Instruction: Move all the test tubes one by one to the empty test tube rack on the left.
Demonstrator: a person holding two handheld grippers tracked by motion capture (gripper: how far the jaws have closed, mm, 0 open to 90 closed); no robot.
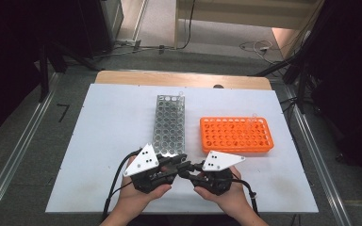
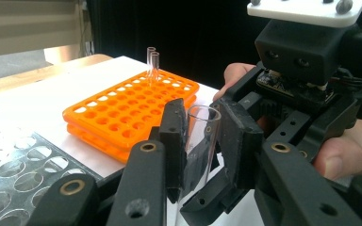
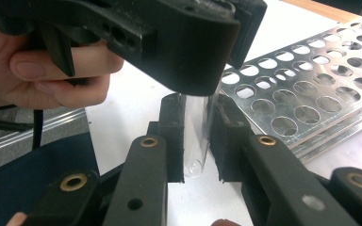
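Note:
A clear glass test tube [image 2: 199, 141] is held between both grippers just above the white table, near its front edge. My left gripper [image 2: 200, 125] is shut on it, with the tube's open mouth showing above the pads. My right gripper [image 3: 198, 129] is shut on the same tube [image 3: 195, 141], whose rounded bottom shows below its pads. In the high view the left gripper [image 1: 181, 160] and right gripper [image 1: 189, 170] meet tip to tip in front of the metal rack [image 1: 169, 123]. An orange rack [image 1: 235, 135] lies to the right.
The metal rack [image 3: 311, 89] has several empty holes and one tube [image 1: 181, 95] at its far corner. Two tubes [image 2: 152, 66] stand at the far corner of the orange rack [image 2: 127, 113]. The white table sheet [image 1: 108, 141] has free room at the left.

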